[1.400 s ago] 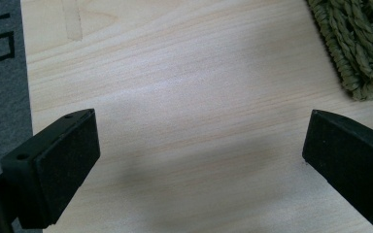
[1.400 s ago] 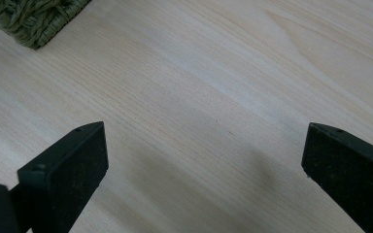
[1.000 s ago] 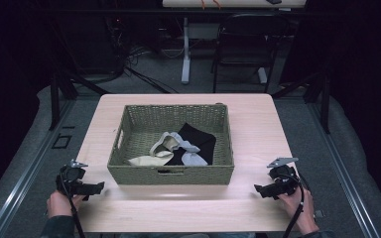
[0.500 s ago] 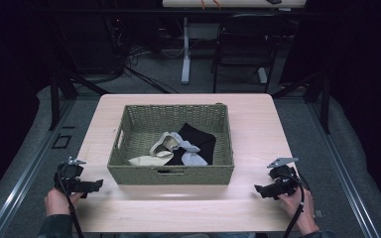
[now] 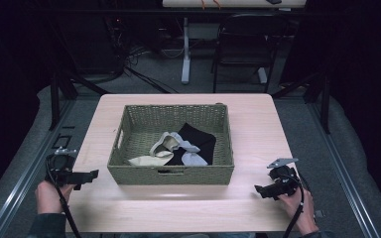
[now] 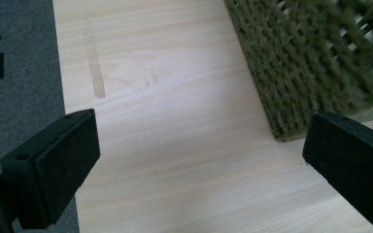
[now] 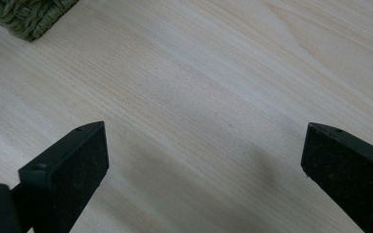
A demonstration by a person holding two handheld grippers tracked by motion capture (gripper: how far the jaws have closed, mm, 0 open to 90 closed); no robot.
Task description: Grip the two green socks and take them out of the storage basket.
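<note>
Pale wood-grain table (image 5: 258, 129) fills my reach, dark room beyond. My left gripper (image 5: 90, 174) and right gripper (image 5: 258, 189) sit low at the near edge, jaws spread wide, gripping nothing. Between them, the coarse-woven olive basket (image 5: 171, 174) holds limp socks (image 5: 176, 148), black, grey and cream, heaped together. I judge nothing is started; next I must lift over the rim and pinch one soft fold.

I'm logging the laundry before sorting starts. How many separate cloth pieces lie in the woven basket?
About 4 in the basket: a black piece at right, a cream piece front left, a beige piece mid, a pale grey piece front. They overlap, so more may be hidden.
</note>
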